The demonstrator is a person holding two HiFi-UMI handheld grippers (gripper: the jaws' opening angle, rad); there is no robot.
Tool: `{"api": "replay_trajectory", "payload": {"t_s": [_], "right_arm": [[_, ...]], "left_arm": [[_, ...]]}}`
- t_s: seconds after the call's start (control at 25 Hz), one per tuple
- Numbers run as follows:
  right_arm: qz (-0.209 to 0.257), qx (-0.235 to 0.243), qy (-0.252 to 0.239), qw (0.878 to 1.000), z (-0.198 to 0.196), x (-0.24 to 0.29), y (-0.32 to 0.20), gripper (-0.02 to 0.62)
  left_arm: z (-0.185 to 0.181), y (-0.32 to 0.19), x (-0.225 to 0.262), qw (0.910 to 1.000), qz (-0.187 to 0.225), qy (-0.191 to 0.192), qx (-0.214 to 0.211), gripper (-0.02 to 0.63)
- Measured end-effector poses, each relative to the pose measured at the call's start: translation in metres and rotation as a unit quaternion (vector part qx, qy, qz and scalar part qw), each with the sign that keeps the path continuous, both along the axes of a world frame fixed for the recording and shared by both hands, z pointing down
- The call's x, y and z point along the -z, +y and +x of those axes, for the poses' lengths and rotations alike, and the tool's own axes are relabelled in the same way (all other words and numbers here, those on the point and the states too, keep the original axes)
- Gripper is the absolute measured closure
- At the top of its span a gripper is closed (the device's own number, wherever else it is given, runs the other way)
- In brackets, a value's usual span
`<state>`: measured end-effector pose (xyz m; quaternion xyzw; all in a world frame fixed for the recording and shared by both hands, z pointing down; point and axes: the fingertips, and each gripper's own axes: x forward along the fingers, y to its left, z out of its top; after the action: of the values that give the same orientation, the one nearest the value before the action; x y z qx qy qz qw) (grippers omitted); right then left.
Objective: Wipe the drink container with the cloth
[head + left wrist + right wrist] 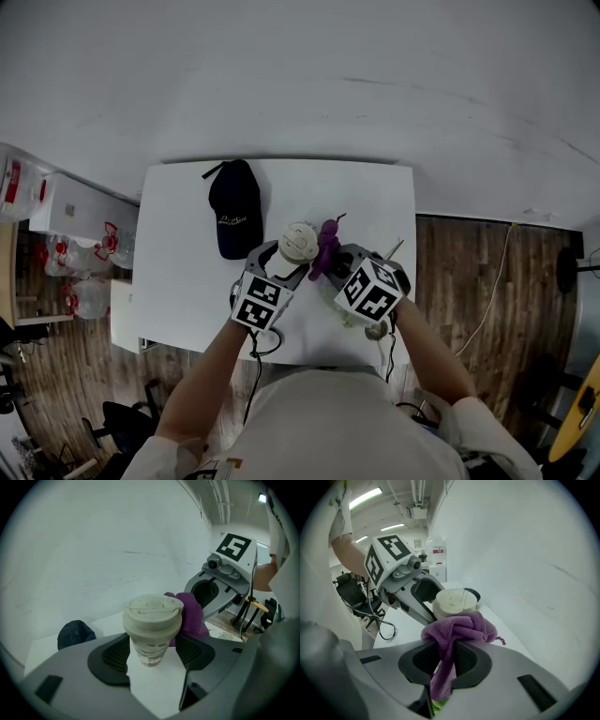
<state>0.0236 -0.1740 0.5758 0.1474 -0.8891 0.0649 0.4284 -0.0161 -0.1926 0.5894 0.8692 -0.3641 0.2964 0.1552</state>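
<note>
Seemingly barely begun: left tool [283, 260] stands wide around the cup [152, 616], right tool [445, 653] pinches the cloth [459, 625] beside its lid, with the wiping likely mostly left.

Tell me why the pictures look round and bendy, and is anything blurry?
Left gripper view: wide lens, dark corners, bent lines; the cream lidded paper cup is sharp. Right gripper view: same round frame, ceiling lights glare top left, the purple fluffy cloth is crisp. Head view: the white table has bowed edges; light is dim and even.
</note>
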Motion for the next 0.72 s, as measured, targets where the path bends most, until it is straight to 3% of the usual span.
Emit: {"api": "replay_trajectory", "payload": {"t_s": [0.28, 0.44, 0.72], "right_arm": [[-0.005, -0.003, 0.025, 1.000, 0.010, -0.025, -0.021, 0.518], [-0.001, 0.033, 0.042, 0.999, -0.003, -0.050, -0.025, 0.518], [-0.050, 0.081, 0.071, 0.993, -0.018, -0.109, -0.009, 0.518]], "left_arm": [[0.003, 0.000, -0.006, 1.0000, 0.007, 0.005, 0.005, 0.285], [0.003, -0.002, -0.009, 0.9999, 0.007, 0.003, 0.012, 0.276], [-0.002, -0.010, -0.013, 0.9999, 0.010, -0.005, 0.006, 0.267]]}}
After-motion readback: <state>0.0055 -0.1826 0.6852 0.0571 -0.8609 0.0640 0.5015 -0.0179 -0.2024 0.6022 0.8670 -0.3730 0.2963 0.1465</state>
